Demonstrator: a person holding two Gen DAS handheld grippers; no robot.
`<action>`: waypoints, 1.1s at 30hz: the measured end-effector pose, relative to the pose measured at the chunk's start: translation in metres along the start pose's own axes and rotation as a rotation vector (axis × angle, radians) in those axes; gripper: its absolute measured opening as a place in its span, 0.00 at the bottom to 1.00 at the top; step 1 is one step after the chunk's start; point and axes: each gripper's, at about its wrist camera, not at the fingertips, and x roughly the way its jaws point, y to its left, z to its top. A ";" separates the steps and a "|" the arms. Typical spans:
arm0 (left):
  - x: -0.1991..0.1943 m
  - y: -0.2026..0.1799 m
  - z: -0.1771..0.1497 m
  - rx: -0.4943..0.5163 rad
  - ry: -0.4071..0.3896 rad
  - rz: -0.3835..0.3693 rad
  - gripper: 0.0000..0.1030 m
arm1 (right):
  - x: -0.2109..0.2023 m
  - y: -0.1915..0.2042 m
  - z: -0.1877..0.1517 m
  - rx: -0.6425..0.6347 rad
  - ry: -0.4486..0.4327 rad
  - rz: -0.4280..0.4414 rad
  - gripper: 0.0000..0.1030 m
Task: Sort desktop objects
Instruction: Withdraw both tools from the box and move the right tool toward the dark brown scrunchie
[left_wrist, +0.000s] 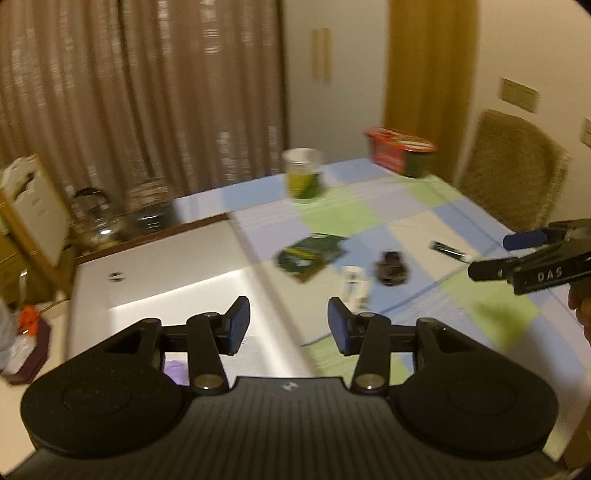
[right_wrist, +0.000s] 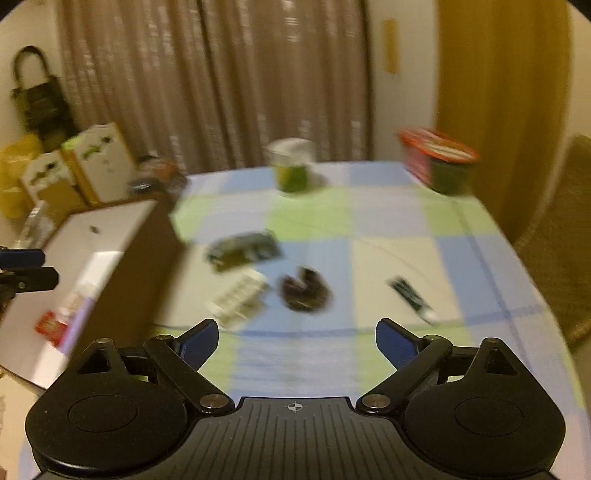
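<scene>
My left gripper hovers over the seam between a white box and the checked tablecloth, jaws apart and empty. Beyond it lie a green packet, a small white object, a dark round object and a dark tube. My right gripper stands wide open and empty above the cloth's near edge. Ahead of it are the green packet, white object, dark round object and tube. Both views are blurred.
A green cup and a red-lidded bowl stand at the table's far side. The white box holds a red packet. A woven chair is at the right, and cartons and curtains are behind.
</scene>
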 end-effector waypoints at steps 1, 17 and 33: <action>0.003 -0.008 0.000 0.009 0.002 -0.020 0.42 | -0.005 -0.007 -0.004 0.016 0.006 -0.025 0.92; 0.056 -0.115 -0.023 0.056 0.124 -0.148 0.94 | -0.024 -0.073 -0.035 0.044 0.090 -0.101 0.92; 0.079 -0.170 -0.021 -0.208 0.231 0.077 0.99 | 0.028 -0.134 -0.004 -0.178 0.163 0.135 0.92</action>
